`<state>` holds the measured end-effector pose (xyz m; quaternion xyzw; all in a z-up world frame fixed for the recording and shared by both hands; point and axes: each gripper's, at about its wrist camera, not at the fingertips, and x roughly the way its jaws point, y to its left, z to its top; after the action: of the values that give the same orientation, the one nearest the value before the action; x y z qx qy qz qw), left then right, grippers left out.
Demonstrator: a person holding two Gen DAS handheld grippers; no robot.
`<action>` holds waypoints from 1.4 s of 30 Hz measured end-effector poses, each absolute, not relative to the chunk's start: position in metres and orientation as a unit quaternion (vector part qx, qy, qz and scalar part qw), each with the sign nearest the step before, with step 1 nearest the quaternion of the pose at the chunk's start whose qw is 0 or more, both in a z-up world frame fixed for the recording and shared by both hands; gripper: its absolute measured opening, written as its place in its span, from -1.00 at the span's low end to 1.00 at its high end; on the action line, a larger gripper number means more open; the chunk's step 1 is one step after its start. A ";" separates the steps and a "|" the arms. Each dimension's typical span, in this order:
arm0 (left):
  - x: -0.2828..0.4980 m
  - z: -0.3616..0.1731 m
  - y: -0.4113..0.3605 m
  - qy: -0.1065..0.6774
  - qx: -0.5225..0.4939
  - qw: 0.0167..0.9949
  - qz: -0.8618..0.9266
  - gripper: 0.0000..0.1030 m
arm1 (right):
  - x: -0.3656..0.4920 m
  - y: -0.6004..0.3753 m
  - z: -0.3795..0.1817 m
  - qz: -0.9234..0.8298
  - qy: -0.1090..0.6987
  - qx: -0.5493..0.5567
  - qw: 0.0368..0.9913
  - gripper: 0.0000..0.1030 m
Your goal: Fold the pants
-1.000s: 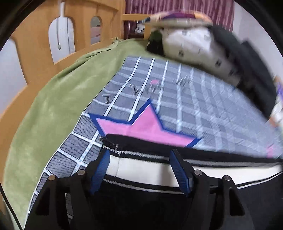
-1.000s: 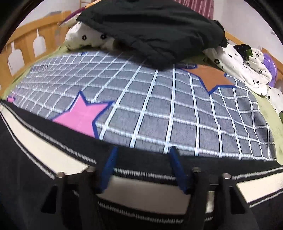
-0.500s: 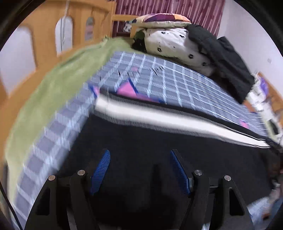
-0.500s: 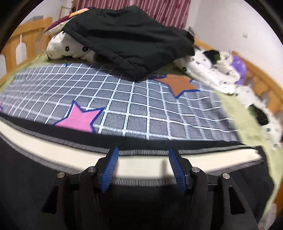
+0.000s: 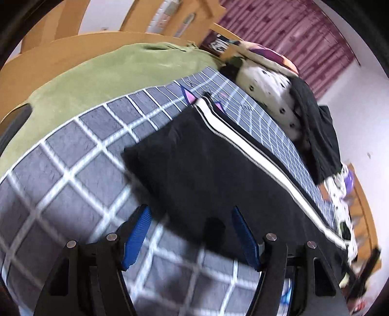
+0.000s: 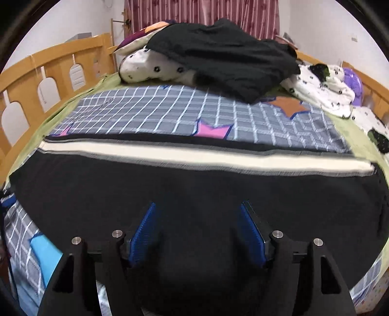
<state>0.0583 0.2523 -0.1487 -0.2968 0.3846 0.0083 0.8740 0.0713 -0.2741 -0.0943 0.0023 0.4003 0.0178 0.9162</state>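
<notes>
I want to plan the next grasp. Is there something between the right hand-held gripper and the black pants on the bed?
Nothing visible. The right hand-held gripper hangs directly over the black pants, jaws opening, with no cloth pinched between them. The dark garment pile lies farther back, beyond the checked bedspread.

Black pants [image 6: 194, 184] with cream side stripe, grey white-checked blanket [image 6: 150, 109]; green sheet [image 5: 97, 73]

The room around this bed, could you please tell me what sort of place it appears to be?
Most likely a home bedroom. A wooden bed rail with arched cutouts borders a grey checked bedspread with stars, pillows and bedding are piled at the head, and a maroon curtain hangs behind. Black pants lie spread across the bed.
</notes>
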 end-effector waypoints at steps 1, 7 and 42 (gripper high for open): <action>0.064 -0.149 0.253 0.381 -0.298 0.875 0.012 0.27 | 0.064 -0.271 -0.098 0.018 0.405 0.011 0.914 0.33; 0.097 -0.153 0.269 0.409 -0.292 0.863 0.053 -0.54 | 0.033 -0.266 -0.106 -0.019 0.395 0.027 0.918 0.33; 0.020 -0.126 -0.249 0.368 0.147 0.888 -0.235 -0.65 | -0.074 -0.459 -0.086 -0.171 0.378 0.044 0.909 0.33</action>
<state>0.0203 -0.2494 -0.1259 0.1466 0.3675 -0.2351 0.8878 -0.0743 -0.4587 -0.0860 0.0438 0.3781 -0.1707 0.9088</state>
